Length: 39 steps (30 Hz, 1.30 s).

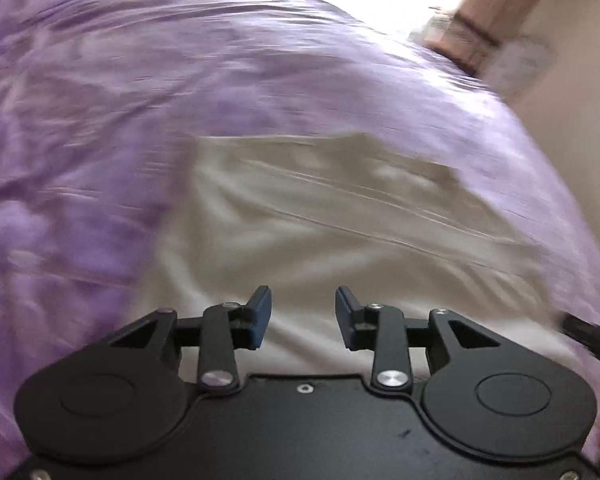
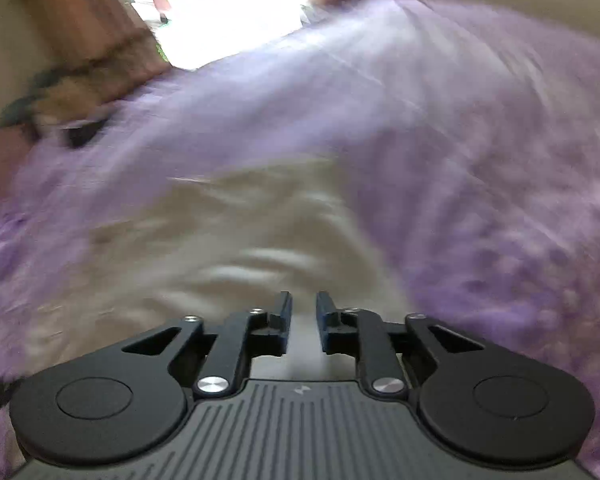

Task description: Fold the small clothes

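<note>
Cloth is the matter here: a small cream-white garment lies spread on the purple bedsheet, near the bed's edge, directly ahead of both tools. It looks light, thin and limp, so it should bend wherever it is lifted and sag between two grips; nothing about it seems fragile, though the smooth weave may slip out of a shallow pinch. Motion blur hides its exact cut, but a straight far hem and long creases show in the left wrist view. Corners or the near hem seem the best places to take hold, one on each side, so the fold stays square. The left tool hovers over the near part of the garment with its jaws spread and nothing between them; the right tool is also released, its gap narrower, likewise empty above the cloth. The bed is soft and rumpled, so the sheet may get pinched along with the garment. Beyond it stand a bright window, brown curtains and a pale wall
</note>
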{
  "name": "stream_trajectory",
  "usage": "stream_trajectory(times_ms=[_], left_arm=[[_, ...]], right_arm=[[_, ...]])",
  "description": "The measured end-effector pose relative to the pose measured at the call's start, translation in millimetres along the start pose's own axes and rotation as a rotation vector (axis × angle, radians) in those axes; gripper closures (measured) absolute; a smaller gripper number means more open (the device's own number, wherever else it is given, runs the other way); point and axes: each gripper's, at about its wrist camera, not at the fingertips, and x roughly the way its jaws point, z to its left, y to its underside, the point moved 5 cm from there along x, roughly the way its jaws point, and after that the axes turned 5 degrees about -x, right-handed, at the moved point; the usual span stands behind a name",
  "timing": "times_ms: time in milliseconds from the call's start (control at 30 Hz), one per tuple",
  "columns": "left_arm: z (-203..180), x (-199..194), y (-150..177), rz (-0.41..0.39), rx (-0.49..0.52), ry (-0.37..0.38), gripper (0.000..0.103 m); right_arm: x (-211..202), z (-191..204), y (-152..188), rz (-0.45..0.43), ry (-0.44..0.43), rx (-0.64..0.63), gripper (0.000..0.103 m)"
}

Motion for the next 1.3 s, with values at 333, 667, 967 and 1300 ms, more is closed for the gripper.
stream_trajectory(times_ms=[333, 667, 967, 1300], left_arm=[[-15, -6, 71, 0.121, 0.068, 0.05, 0.064], [77, -47, 66, 0.072, -0.124, -0.112, 0.064], [85, -33, 77, 0.063, -0.091, -0.163, 0.064], [95, -36, 74, 0.053, -0.174, -0.113, 0.064]], right_arm=[[-6, 96, 84, 0.177, -0.253, -0.104, 0.081], [-46, -51, 57, 0.034, 0.065, 0.099, 0.081], [-36, -71, 80, -0.001, 0.128, 0.069, 0.086], [-57, 61, 47, -0.098, 0.038, -0.117, 0.082]])
